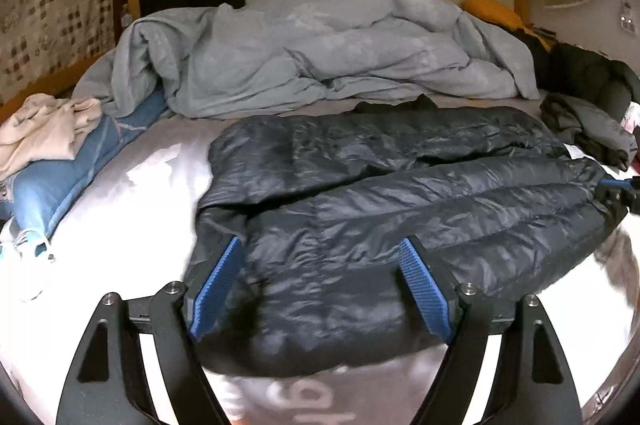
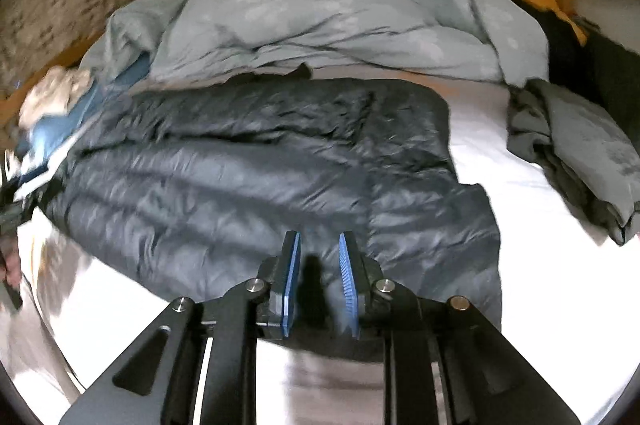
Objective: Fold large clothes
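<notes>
Lying flat: puffer jacket [image 1: 400,193], bed [image 1: 132,193]

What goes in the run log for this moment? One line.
stage: folding | item: dark puffer jacket flat on bed sheet | left claw: open above hem | right claw: open, nothing held

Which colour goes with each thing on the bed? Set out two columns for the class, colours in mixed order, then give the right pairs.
Things:
1. puffer jacket
2. crumpled duvet
3. pillow
4. bed sheet

Colours:
A. white
B. orange
C. dark navy
D. pale grey-blue

Pairs: 1-C, 2-D, 3-B, 4-A
</notes>
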Available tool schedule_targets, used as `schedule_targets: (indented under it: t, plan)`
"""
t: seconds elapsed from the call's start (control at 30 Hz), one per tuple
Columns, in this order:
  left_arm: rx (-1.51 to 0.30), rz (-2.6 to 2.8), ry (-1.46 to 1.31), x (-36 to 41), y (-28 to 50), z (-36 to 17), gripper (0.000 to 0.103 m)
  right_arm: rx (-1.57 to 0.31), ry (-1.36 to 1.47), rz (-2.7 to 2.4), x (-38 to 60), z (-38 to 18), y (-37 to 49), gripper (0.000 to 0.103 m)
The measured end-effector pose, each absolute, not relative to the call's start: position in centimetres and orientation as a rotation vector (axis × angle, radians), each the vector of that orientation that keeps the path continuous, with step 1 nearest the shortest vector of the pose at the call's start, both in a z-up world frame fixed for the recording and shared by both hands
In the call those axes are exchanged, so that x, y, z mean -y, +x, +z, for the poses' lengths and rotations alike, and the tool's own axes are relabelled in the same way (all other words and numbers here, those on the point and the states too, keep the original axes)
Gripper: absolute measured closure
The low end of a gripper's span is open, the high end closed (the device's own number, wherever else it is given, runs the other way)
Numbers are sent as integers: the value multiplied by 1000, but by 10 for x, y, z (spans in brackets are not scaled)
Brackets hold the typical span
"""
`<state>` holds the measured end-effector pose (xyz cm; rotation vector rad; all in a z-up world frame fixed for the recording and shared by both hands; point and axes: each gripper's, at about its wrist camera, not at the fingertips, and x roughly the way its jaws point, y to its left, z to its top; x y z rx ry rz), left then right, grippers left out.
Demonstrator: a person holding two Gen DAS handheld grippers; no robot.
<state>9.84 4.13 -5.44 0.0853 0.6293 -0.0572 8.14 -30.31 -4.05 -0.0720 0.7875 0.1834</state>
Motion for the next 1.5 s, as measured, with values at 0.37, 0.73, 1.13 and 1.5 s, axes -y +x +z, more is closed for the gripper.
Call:
schedule_targets:
  t: [0.37, 0.73, 1.13, 1.5]
  plan:
    - [-825, 20, 36, -50, 107, -103, 50, -892, 67, 178, 338, -81, 81, 83]
    - [-777, -11, 48, -49, 71, -103, 53, -1010, 212, 189, 363, -93, 65, 83]
    - [-658, -29, 372, -11, 49, -90, 24, -742, -221, 162, 304, -60, 22, 33]
    - [-729, 95, 511, -12, 85, -123, 62, -742, -728, -30, 261, -110, 27, 33]
